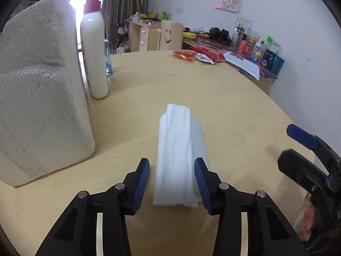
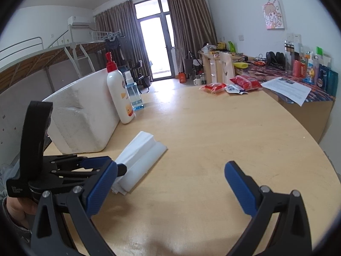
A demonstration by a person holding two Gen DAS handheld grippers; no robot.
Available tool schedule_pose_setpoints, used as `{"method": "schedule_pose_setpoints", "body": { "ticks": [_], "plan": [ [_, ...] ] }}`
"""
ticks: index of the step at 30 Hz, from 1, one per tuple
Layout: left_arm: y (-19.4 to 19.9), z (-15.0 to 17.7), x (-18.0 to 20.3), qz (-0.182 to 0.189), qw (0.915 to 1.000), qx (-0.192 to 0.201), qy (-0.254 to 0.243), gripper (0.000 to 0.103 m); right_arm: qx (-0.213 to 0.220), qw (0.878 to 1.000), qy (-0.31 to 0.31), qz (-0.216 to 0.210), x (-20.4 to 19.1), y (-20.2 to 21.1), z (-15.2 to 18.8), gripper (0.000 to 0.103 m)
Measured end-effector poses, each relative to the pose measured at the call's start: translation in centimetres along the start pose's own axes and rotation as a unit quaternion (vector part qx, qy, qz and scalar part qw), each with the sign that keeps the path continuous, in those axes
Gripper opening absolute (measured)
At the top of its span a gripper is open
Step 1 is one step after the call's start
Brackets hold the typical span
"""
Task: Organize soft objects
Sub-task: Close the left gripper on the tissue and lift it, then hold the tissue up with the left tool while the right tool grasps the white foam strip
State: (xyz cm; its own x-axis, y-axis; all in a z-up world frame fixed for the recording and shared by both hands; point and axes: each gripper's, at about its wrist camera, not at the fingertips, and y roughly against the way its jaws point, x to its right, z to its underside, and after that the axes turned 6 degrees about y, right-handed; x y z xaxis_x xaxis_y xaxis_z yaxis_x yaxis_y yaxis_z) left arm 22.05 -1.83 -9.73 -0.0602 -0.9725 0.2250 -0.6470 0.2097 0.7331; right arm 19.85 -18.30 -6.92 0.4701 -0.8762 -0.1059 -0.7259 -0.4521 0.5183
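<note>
While the folded white cloth [image 1: 179, 155] lies flat on the worktop [image 1: 234, 106], the left tongs [image 1: 172, 184] sit around its near end, pads partly apart and not pressing it. Off to their right, the right tongs [image 2: 170, 189] gape wide, holding nothing.

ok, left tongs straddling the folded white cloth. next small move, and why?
Probably close the left tongs onto the folded white cloth. Its near end already lies between the blue pads, which appear just short of its sides, so nothing looks gripped yet. The right tongs stand open over bare table, clear of the cloth.
</note>
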Motion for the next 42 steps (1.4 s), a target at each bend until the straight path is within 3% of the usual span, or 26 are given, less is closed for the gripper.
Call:
{"method": "schedule_pose_setpoints", "body": {
  "ticks": [5,12,13,15,18,25,31,38,42],
  "plan": [
    [-1.3,-0.3,-0.5,-0.009,0.9998,-0.018,0.010,0.033,-0.005,1.000,0.003,-0.004,-0.1,-0.5,-0.1,0.102],
    [-1.2,-0.3,0.3,-0.004,0.9998,-0.013,-0.013,0.031,-0.013,1.000,0.000,-0.008,0.3,-1.0,-0.2,0.102],
    [-1.2,-0.3,0.4,-0.004,0.9998,-0.012,-0.016,0.029,-0.014,1.000,0.001,-0.007,0.3,-1.1,-0.2,0.102],
    [-1.2,-0.4,0.4,-0.005,0.9997,-0.009,-0.021,0.013,-0.019,1.000,0.004,-0.005,0.2,-1.3,-0.3,0.102],
    [-1.5,-0.4,0.4,-0.004,0.9996,-0.011,-0.027,0.006,-0.025,1.000,0.008,-0.002,-0.2,-1.5,-0.4,0.102],
    [-1.3,-0.5,0.1,0.024,0.9995,-0.010,-0.020,0.003,-0.063,0.998,0.004,0.003,-0.8,-3.2,-0.5,0.101],
    [-0.9,-0.2,-0.3,0.037,0.9992,-0.009,-0.012,0.003,-0.095,0.995,-0.001,0.008,-1.1,-4.5,-1.1,0.086],
    [-0.2,0.0,-0.7,0.044,0.9990,0.001,-0.013,0.003,-0.130,0.991,-0.007,-0.018,-2.0,-6.2,-1.0,0.061],
    [0.3,0.3,-0.8,0.053,0.9985,0.007,-0.014,0.003,-0.136,0.990,-0.009,-0.023,-2.5,-6.5,-1.2,0.060]
  ]
}}
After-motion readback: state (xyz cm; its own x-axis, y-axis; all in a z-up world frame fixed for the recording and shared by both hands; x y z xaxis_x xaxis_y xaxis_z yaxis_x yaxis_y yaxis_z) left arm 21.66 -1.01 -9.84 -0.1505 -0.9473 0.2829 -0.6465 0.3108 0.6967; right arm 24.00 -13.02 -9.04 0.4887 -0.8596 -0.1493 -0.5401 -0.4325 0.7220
